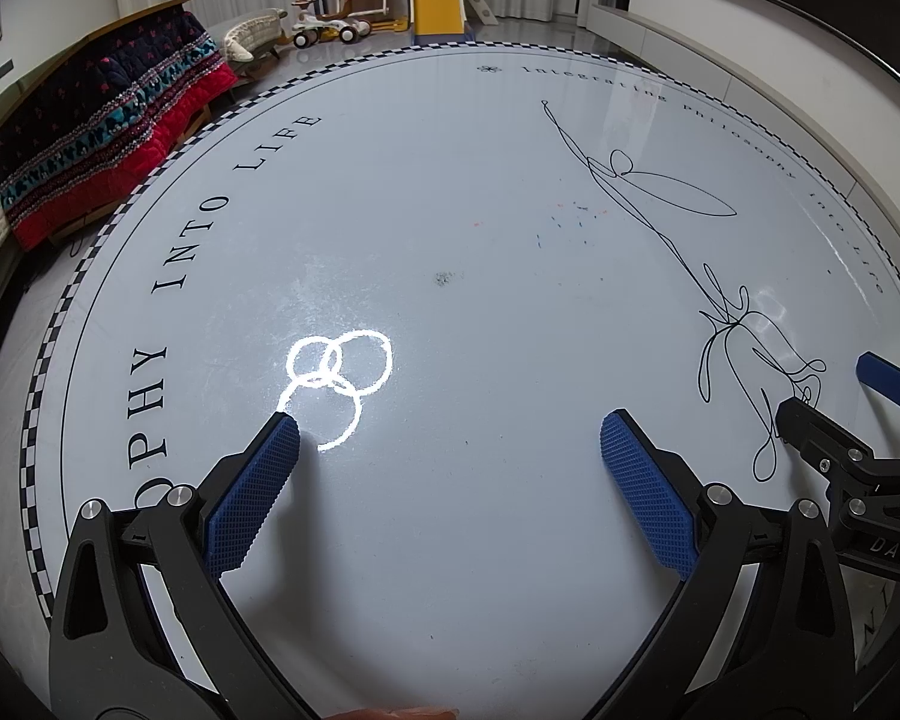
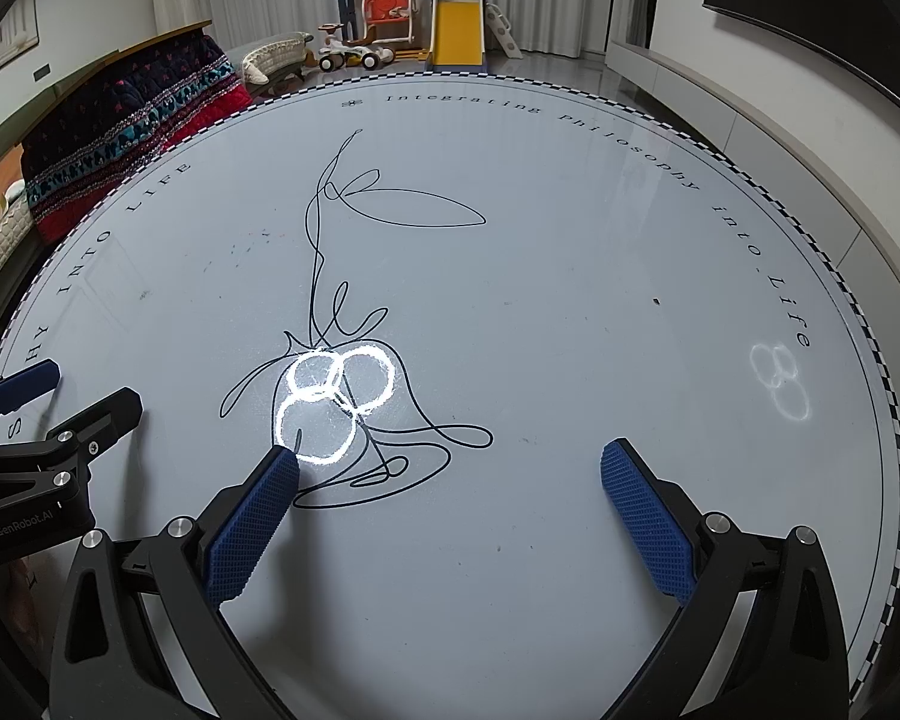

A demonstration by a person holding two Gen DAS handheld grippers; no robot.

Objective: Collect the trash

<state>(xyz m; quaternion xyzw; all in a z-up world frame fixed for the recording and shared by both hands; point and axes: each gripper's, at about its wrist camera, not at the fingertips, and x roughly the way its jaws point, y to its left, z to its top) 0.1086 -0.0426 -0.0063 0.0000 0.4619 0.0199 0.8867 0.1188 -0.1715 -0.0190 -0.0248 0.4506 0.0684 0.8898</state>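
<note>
- Seeing no trash anywhere on the round mat [image 2: 570, 276]; only one tiny dark speck [image 2: 656, 301] lying right of the mat's line drawing [image 2: 354, 324].
- Scanning beyond the mat's rim before reaching, keeping both tools low and level.
- Holding left gripper [image 1: 450, 480] released, jaws spread, empty.
- Holding right gripper [image 2: 450, 498] released likewise, two grippers counted.
</note>
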